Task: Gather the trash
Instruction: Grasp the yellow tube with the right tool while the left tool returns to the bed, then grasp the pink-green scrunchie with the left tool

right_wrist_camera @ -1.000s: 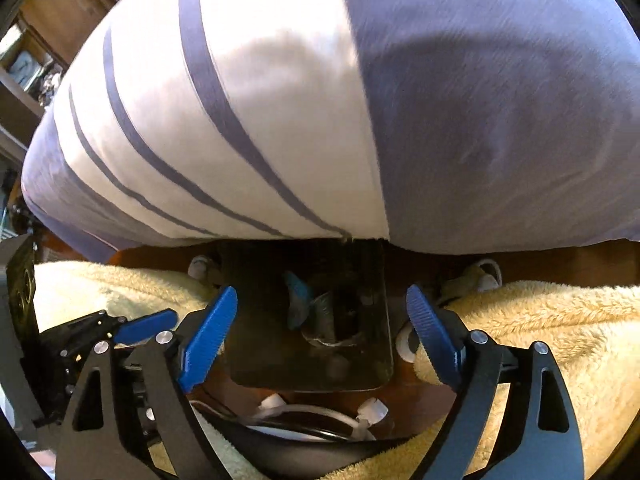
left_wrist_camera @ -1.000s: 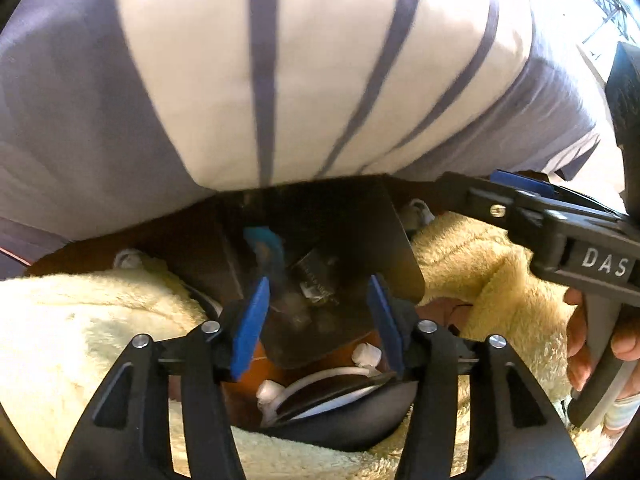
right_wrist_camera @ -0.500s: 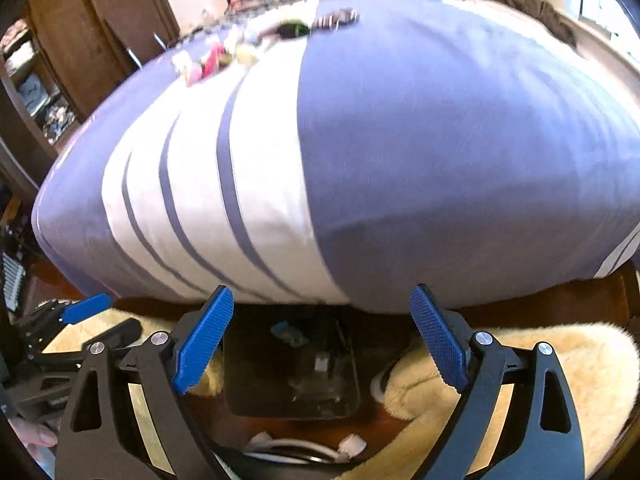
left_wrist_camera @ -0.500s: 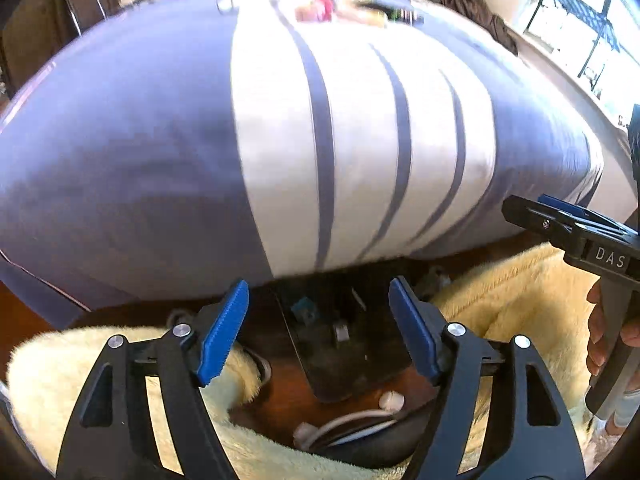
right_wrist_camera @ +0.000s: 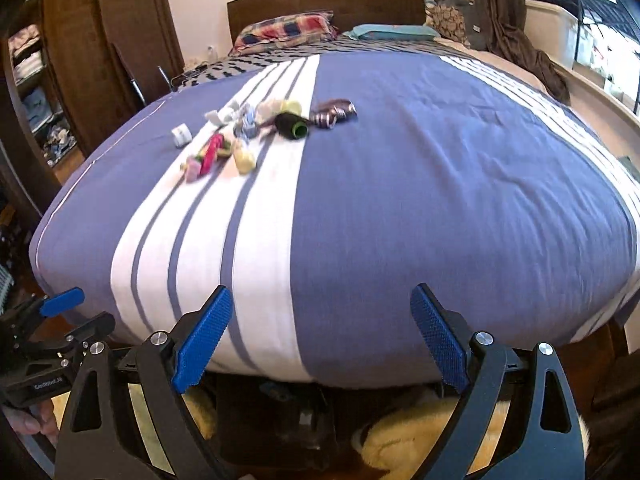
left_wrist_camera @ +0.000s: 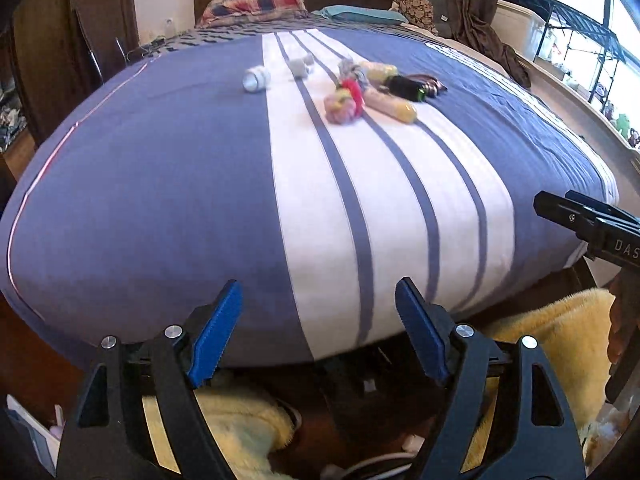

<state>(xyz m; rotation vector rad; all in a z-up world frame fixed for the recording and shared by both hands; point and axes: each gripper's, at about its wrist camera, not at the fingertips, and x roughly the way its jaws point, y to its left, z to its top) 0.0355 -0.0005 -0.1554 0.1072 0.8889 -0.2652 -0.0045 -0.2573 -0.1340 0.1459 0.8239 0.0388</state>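
A cluster of small trash items (left_wrist_camera: 372,92) lies on the far middle of the blue-and-white striped bed cover (left_wrist_camera: 160,184): pink and yellow wrappers, a black tube, a white cup (left_wrist_camera: 256,79). It also shows in the right wrist view (right_wrist_camera: 260,128). My left gripper (left_wrist_camera: 318,332) is open and empty at the bed's foot. My right gripper (right_wrist_camera: 322,338) is open and empty there too, far from the trash. A dark bin (right_wrist_camera: 288,412) sits on the floor under the bed edge.
A yellow fluffy rug (left_wrist_camera: 560,352) lies on the wooden floor at the foot of the bed. Pillows (right_wrist_camera: 284,30) and a dark headboard are at the far end. A wardrobe (right_wrist_camera: 60,80) stands left, windows and clothes right.
Both grippers have risen from looking down at the dark bin on the floor to looking across the bed top. The left jaws have opened wider.
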